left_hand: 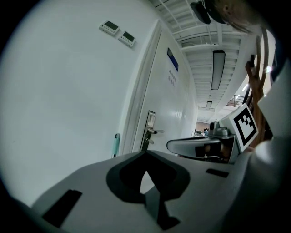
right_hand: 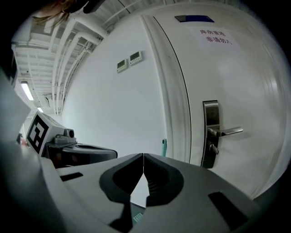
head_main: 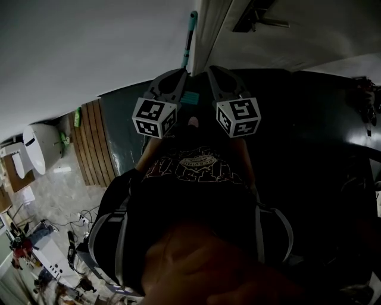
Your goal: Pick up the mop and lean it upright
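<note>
The mop stands upright against the white wall beside the door frame. Its teal handle tip (head_main: pixel 192 18) and dark shaft (head_main: pixel 187 44) show in the head view, with a teal part of the mop head (head_main: pixel 189 98) low between the two grippers. The handle tip (left_hand: pixel 116 144) also shows in the left gripper view, and again as the same tip (right_hand: pixel 163 148) in the right gripper view. My left gripper (left_hand: pixel 145 153) is shut and holds nothing. My right gripper (right_hand: pixel 143 154) is shut too, also with nothing in it. Both point at the wall side by side, apart from the mop.
A white door with a metal lever handle (right_hand: pixel 223 132) stands right of the mop. Two small wall panels (left_hand: pixel 118 32) hang higher up. At the left of the head view are wooden slats (head_main: pixel 95 143), a white appliance (head_main: pixel 38 146) and cables on the floor (head_main: pixel 77 223).
</note>
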The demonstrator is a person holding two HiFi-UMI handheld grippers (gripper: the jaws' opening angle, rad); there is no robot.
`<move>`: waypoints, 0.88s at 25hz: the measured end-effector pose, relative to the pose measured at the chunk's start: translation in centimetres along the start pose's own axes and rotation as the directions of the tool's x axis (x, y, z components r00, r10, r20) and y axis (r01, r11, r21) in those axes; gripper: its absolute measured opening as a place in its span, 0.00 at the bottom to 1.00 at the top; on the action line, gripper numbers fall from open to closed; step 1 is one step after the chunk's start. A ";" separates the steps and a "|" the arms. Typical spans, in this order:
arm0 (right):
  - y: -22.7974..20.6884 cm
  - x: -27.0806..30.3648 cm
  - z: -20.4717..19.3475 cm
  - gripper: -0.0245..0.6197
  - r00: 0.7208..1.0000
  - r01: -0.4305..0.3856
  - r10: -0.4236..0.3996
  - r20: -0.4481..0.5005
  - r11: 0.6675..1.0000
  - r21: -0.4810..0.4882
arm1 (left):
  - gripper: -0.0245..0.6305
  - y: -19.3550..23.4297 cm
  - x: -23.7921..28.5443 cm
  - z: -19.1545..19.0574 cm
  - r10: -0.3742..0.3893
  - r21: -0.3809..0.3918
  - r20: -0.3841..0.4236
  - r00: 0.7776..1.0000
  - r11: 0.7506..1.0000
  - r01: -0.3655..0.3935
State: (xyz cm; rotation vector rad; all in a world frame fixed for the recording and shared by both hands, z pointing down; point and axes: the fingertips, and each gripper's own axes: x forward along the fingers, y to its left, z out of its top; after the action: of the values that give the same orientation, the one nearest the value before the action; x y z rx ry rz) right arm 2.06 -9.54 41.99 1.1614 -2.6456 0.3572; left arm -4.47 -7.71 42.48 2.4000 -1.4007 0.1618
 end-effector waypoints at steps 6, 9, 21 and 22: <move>-0.8 1.0 0.0 0.07 1.000 0.024 -0.024 -0.006 1.000 0.012 | 0.11 1.3 1.1 0.3 -0.011 -0.001 -0.011 1.000 1.000 0.011; -1.5 2.0 0.3 0.07 0.999 0.039 -0.039 -0.009 0.999 0.015 | 0.11 1.8 2.2 0.9 -0.032 0.001 -0.014 0.999 0.999 0.032; -2.6 6.0 1.7 0.07 0.994 0.107 -0.107 -0.002 0.994 0.035 | 0.11 5.3 5.7 2.5 -0.100 0.028 -0.040 0.994 0.994 0.101; -2.8 6.3 1.8 0.07 0.994 0.113 -0.113 -0.003 0.993 0.037 | 0.11 5.6 6.1 2.6 -0.107 0.030 -0.042 0.993 0.994 0.108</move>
State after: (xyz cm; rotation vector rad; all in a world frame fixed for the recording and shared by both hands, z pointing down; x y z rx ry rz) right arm -0.22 -16.31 42.55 1.3152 -2.5688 0.3869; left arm -6.43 -16.12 43.05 2.4777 -1.2564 0.2059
